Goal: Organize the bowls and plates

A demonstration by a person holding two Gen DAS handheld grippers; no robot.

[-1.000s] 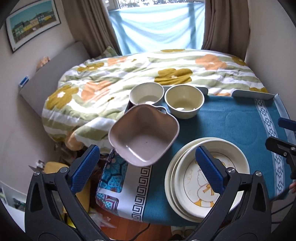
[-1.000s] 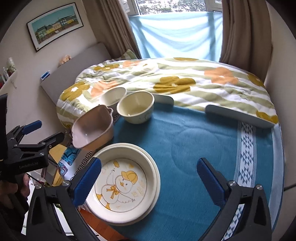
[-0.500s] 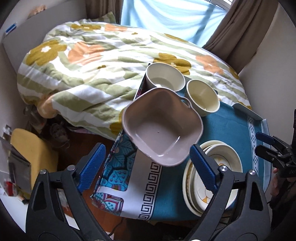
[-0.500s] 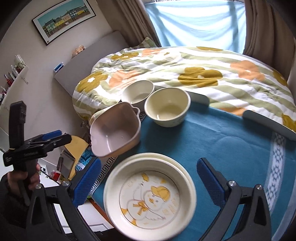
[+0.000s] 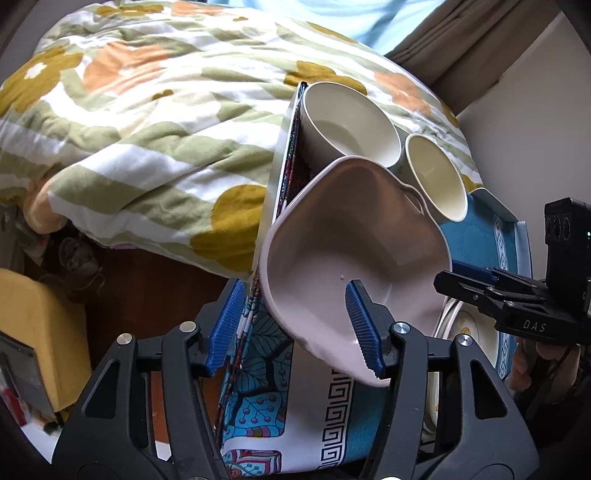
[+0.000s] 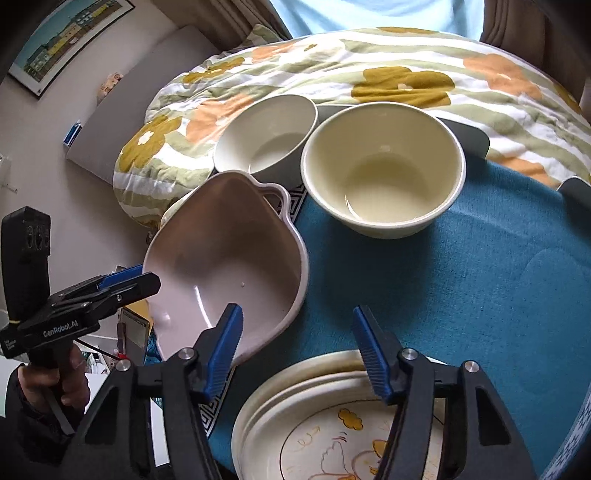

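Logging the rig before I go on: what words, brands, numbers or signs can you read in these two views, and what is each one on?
"DAS": on the body of the right gripper, seen from the left wrist view.
"GenRobot.AI": on the body of the left gripper, seen from the right wrist view.
Small white print at the end of that same body: too small to read.
Plates, bowls and framed picture: drawings only, no text.

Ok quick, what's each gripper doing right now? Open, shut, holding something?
Left gripper: open, jaws just been closing, pink bowl rim between them, not pinched.
Right gripper: open, jaws just been closing, holding nothing, above the plates.
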